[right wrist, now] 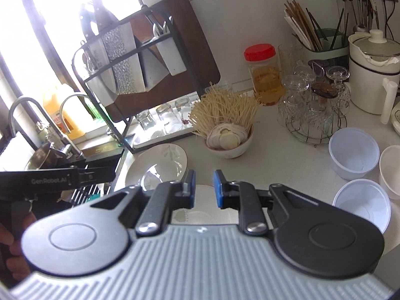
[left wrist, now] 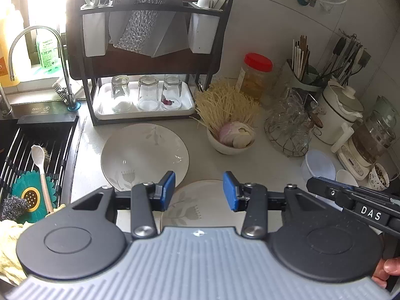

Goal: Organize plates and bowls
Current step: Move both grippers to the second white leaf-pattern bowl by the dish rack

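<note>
- The dish rack [left wrist: 150, 57] is my landmark: dark-framed, glasses upside down on its white bottom tray, a slot-like upper tier that looks a likely home for plates
- The far plate [left wrist: 145, 155], white with a grey flower print, lies flat on the counter just in front of the rack; the near plate [left wrist: 197, 207] lies nearer the camera, under the left gripper [left wrist: 199, 191]
- Left gripper hovers with jaws apart and nothing between the pads; right gripper [right wrist: 204, 188] has a narrow gap, also empty
- A noodle bowl [left wrist: 231, 140] sits in front of the rack's right end
- My advice: pinch a rim squarely, lift level, keeping clear of that bowl
- Readable writing: "DAS" on the right gripper's side, "GenRobot.AI" on the left one's side
</note>
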Demonstrator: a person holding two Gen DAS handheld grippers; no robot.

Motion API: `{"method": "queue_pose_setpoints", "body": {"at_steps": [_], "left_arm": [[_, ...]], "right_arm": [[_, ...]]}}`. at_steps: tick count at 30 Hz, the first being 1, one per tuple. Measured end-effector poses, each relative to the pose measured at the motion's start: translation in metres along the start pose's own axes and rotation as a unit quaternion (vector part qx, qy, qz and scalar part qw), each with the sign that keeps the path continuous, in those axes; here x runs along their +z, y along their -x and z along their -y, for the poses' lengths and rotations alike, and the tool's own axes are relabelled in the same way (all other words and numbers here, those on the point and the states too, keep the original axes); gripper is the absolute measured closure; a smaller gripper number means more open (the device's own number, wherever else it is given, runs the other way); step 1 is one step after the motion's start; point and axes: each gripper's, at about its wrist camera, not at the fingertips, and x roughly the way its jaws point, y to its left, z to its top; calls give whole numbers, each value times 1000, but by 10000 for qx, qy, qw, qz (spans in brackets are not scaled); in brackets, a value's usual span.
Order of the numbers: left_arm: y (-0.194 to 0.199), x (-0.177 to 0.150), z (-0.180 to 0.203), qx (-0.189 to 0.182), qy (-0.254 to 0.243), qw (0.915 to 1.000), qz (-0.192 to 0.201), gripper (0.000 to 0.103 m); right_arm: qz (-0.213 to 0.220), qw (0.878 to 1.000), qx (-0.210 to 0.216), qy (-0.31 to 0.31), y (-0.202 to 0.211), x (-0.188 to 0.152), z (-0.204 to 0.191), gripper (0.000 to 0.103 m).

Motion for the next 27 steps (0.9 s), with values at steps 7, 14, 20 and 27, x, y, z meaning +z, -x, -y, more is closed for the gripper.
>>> {"method": "queue_pose_setpoints", "body": {"at_steps": [7, 14, 20, 27], "left_arm": [[-16, 4, -1, 151, 209, 9997, -59, 55], [-30, 17, -18, 208, 197, 9995, -94, 55], [-50, 25, -47, 162, 245, 9993, -219, 55], [-73, 31, -79, 154, 405, 9987, -269, 53]], "right_arm": [[-288, 9994, 149, 115, -19, 6, 3, 83], [-267, 9993, -1, 273, -42, 23, -8, 83], [-351, 9991, -226, 113, -66, 29, -14, 83], [-606, 9976, -211, -270, -96, 27, -16, 83]]}}
